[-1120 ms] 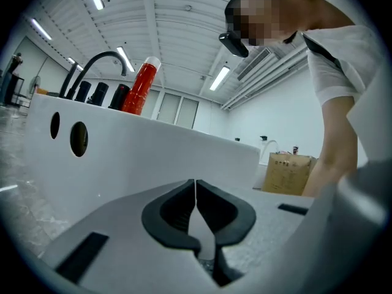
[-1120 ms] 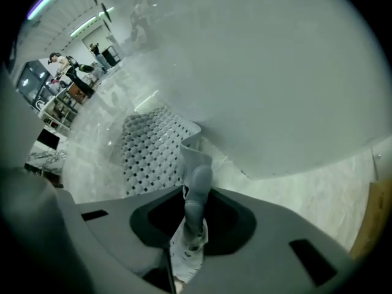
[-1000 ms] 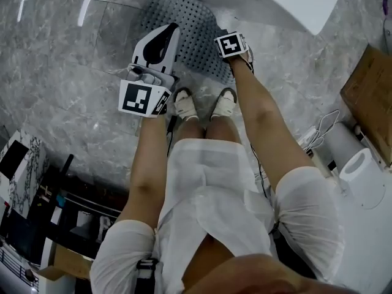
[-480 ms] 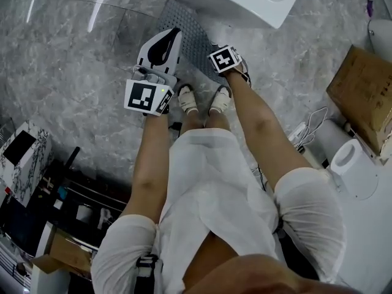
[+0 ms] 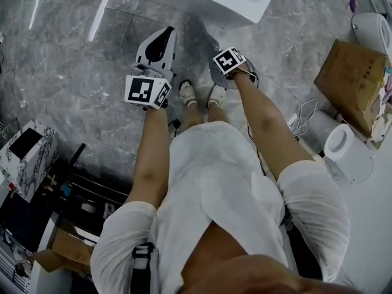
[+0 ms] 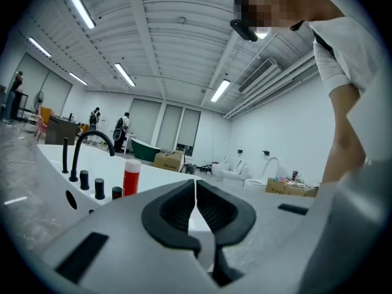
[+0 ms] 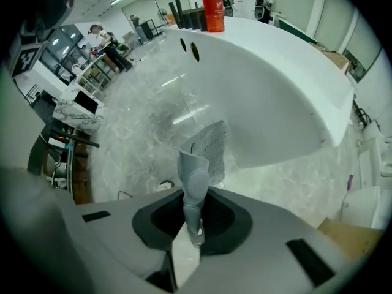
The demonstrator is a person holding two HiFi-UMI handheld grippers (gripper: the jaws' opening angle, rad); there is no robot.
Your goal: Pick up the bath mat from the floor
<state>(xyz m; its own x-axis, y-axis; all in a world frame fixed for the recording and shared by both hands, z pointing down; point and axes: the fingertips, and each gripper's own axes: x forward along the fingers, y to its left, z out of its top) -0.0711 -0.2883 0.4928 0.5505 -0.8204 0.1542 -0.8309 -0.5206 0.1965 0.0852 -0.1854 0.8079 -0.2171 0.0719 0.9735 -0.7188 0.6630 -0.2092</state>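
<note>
The right gripper's (image 7: 191, 218) jaws have just been closing and now pinch a bunched fold of the bath mat (image 7: 208, 147) between their dark pads. That gripper points steeply down beside the bathtub's (image 7: 269, 84) outer wall, at the end of an outstretched bare arm. The left gripper's (image 6: 196, 192) jaws are pressed together with nothing between them. It is held about level, aimed over the bathtub's rim, with its arm also stretched forward.

There are two grippers, one mat, one red bottle (image 6: 131, 176) on the bathtub's rim next to a black tap (image 6: 92, 144), and two pale shoes (image 5: 187, 94) on the marble floor (image 5: 73, 72) near the bathtub.

The mat is a single sheet of thin, soft grey material covered in small holes. It is crumpled into a narrow twist at the jaws and widens to a flat perforated flap farther down, hanging in front of the bathtub's wall. Whether its lower edge touches the floor cannot be told.
</note>
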